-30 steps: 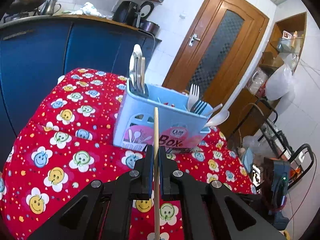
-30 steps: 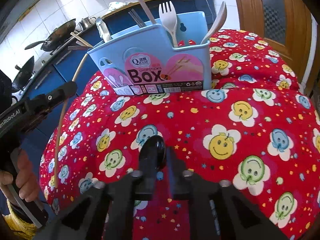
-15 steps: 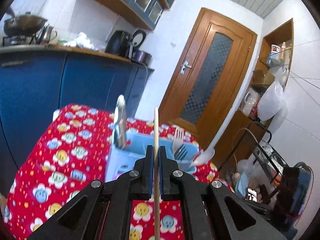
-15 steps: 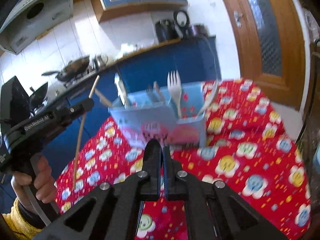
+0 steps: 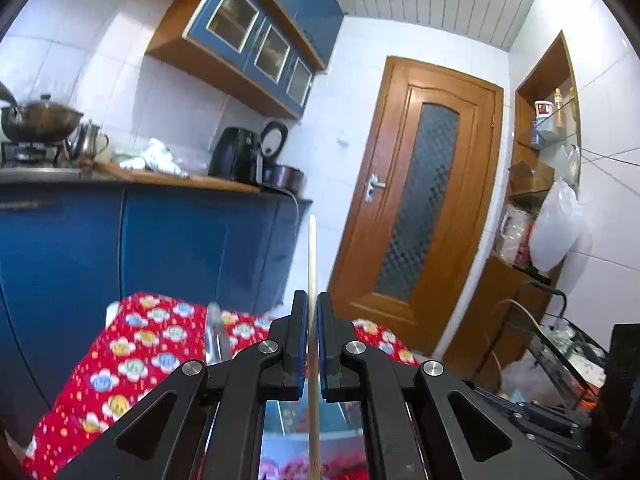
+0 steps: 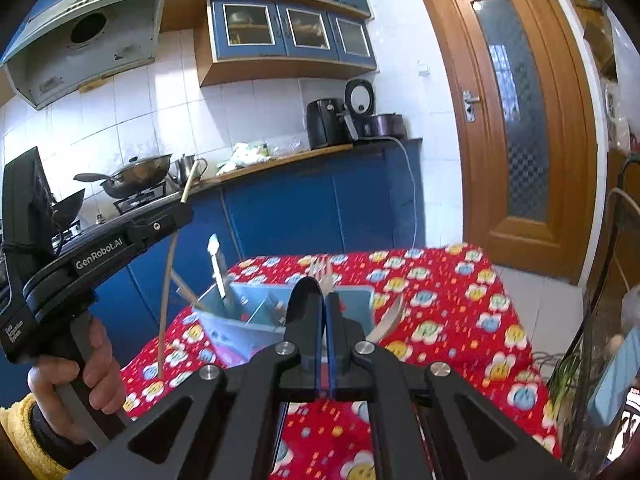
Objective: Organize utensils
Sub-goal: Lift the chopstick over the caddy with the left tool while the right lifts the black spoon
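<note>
While holding the left tongs [image 5: 309, 308] pinched shut on the chopstick [image 5: 312, 256], steer over the blue box [image 6: 248, 328] on the red-cloth bench [image 6: 440, 300]. Aim the low tip at the end slot where the other chopsticks [image 6: 182, 286] lean. Go down slowly and straight, then let go. Hold the right tongs [image 6: 325, 300] squeezed shut on the black spoon [image 6: 305, 292], up above the box and well clear of the stick. Mind the metal handle [image 6: 218, 268] poking up.
</note>
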A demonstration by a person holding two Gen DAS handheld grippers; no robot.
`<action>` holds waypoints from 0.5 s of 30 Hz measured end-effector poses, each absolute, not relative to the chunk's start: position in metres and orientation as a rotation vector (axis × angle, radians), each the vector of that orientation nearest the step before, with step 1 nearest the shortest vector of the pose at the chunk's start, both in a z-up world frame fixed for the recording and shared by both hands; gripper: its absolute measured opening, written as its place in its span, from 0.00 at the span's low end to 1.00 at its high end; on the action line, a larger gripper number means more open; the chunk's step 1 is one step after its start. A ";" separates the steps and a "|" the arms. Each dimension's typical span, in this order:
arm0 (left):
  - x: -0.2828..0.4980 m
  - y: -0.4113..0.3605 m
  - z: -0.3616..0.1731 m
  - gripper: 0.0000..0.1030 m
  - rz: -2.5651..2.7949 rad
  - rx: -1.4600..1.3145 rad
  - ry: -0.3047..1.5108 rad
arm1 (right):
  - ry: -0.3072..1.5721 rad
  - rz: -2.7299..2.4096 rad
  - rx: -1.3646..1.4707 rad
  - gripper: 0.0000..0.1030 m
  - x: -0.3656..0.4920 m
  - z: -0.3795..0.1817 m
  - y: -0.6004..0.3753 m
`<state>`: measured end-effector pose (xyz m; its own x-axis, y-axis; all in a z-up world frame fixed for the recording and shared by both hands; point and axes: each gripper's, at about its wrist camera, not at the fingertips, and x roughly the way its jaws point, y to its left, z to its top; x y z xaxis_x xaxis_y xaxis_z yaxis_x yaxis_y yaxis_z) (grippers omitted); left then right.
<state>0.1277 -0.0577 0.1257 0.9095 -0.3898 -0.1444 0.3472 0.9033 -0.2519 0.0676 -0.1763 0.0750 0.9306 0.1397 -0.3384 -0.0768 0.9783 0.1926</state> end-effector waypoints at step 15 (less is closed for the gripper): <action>0.158 -0.072 0.124 0.04 -0.195 -0.205 0.001 | 0.255 0.071 0.127 0.03 0.123 0.082 -0.183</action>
<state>0.1576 -0.0722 0.1238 0.9812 -0.1923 0.0190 0.1921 0.9603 -0.2020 0.1230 -0.1835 0.0819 0.9651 0.0863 -0.2471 -0.0541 0.9894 0.1345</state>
